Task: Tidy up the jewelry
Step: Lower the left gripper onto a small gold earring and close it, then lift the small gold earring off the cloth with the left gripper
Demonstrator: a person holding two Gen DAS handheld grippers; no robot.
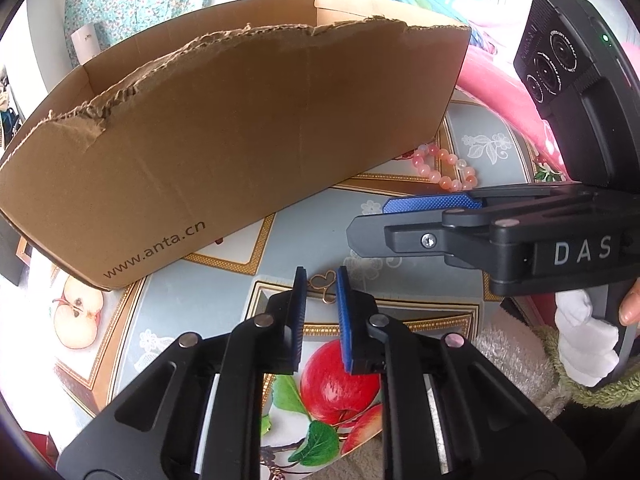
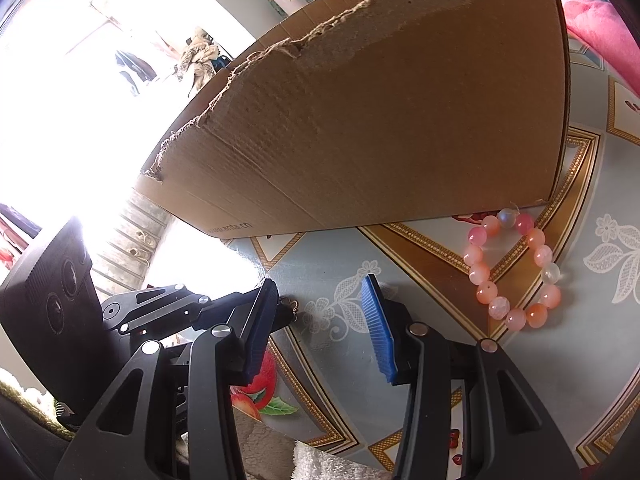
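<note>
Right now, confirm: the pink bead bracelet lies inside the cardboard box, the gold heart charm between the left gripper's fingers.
Wrong: the pink bead bracelet lies on the table outside the cardboard box, per the right wrist view. The gold heart charm is between the left gripper's fingers.

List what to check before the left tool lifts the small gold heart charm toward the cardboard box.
1. Small gold heart-shaped charm lies between the pads of the left tool: ok.
2. Pads are pressing on the charm: cannot tell; a narrow gap shows on either side.
3. Brown cardboard box with the torn rim is open on top: ok.
4. Right tool is open and empty, off to the side of the charm: ok.
5. Pink bead bracelet is out of the lifting path: ok; it lies on the patterned tablecloth by the box corner.
</note>
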